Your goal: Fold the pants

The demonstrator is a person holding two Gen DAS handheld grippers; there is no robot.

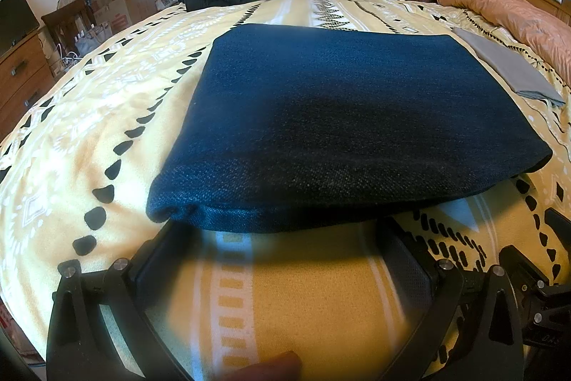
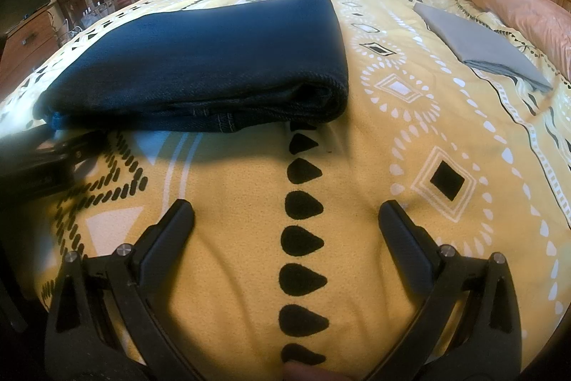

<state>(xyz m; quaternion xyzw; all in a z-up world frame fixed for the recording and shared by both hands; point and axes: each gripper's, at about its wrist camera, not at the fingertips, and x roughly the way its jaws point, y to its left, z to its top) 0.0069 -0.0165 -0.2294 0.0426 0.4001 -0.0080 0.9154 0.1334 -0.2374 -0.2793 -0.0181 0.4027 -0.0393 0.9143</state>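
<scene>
Lying flat on the yellow patterned bedspread (image 2: 410, 166), the dark blue denim pants (image 1: 339, 116) are seen folded into a compact rectangle. The left gripper (image 1: 285, 238) is held wide apart at the near folded edge, with nothing clamped; its fingertips are partly hidden under that edge. The right gripper (image 2: 285, 213) is spread wide above bare bedspread, near the pants' right corner. A folded grey cloth (image 2: 481, 41) is placed well apart, to the right.
</scene>
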